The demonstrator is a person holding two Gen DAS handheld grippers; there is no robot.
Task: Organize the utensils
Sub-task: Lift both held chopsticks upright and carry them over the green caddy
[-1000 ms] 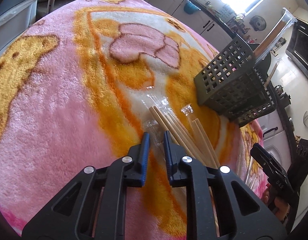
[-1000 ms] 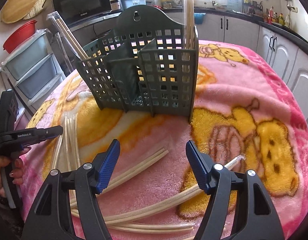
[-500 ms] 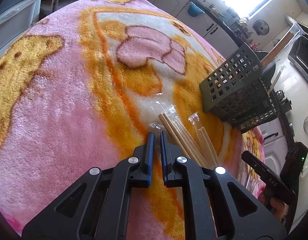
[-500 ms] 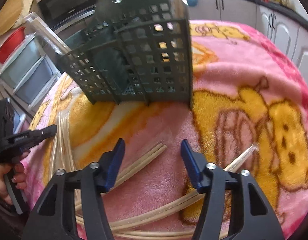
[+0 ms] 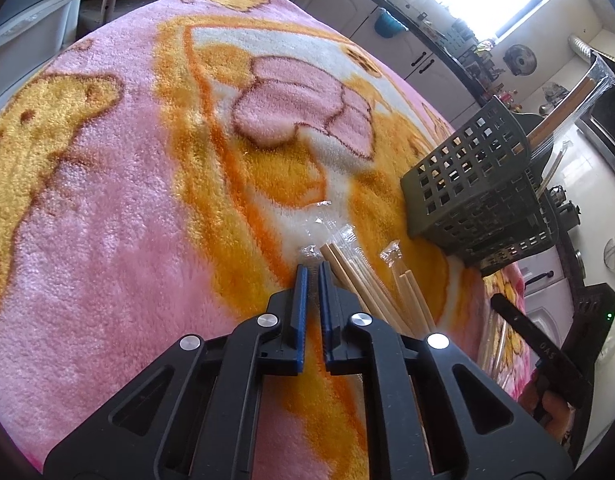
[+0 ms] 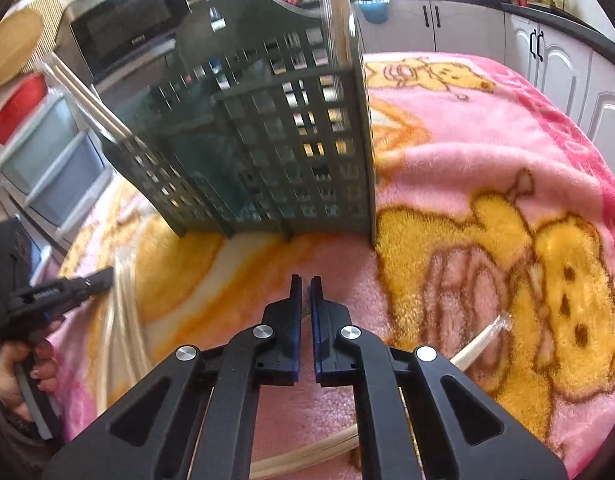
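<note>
Right wrist view: the right gripper [image 6: 306, 280], wide a second ago, has just closed narrow on a clear-wrapped wooden chopstick pair [image 6: 305, 309]; the left gripper [image 5: 313, 266] stays pinched on a clear wrapper [image 5: 309, 251].

The caddy [image 6: 267, 152] stands on the blanket [image 6: 487, 152] ahead of me; wrapped chopsticks [image 6: 83, 96] lean in its left compartment; more wrapped pairs [image 5: 359, 276] lie on the blanket just right of my left gripper [image 5: 312, 270].

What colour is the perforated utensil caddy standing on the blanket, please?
The utensil caddy is dark grey-green; the right wrist view shows it best.
</note>
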